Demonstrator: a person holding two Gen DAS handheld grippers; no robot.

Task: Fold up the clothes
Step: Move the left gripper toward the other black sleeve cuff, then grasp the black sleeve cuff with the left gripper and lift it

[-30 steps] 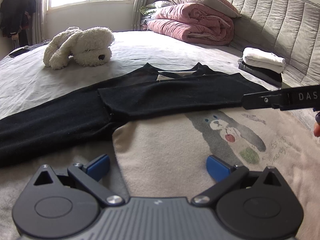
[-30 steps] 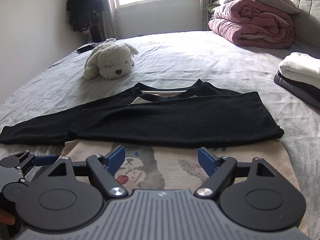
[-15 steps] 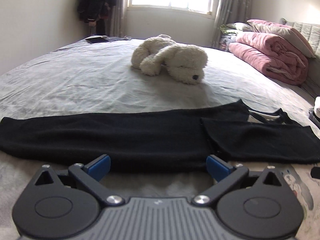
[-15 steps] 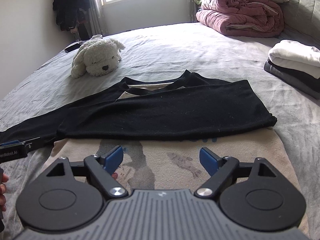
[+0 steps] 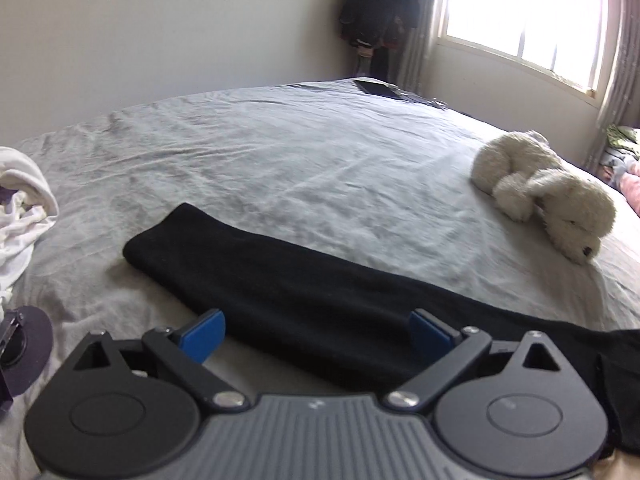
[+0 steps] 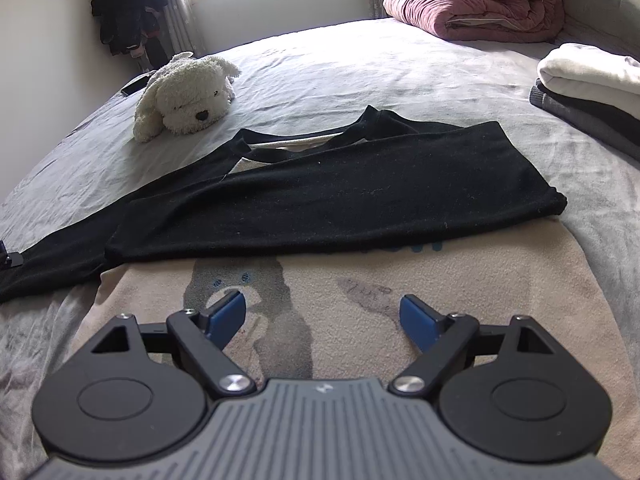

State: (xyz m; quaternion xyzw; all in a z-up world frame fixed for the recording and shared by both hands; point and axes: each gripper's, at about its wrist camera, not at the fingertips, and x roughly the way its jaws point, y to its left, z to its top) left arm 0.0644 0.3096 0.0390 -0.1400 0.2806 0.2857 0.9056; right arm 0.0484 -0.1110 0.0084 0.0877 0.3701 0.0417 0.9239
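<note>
left gripper [image 5: 316, 334] gapes empty over the long black sleeve [image 5: 280, 288], stretched out flat leftward. right gripper [image 6: 322, 318] gapes empty above the beige body of the sweatshirt [image 6: 400, 280]; other sleeve [image 6: 340, 200] lies folded across the chest. soft, light knit, likely drapes; pinch the cuff end. wrinkled grey bed sheet [image 5: 280, 152], plush dog [image 6: 184, 96], window-lit bedroom.

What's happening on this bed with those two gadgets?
A person is folding a long-sleeved shirt spread on the bed, using a handheld claw in each hand. One black sleeve is already folded across the chest. The left claw hovers open over the other sleeve, outstretched; the right claw hovers open above the hem. Neither grips anything.
</note>
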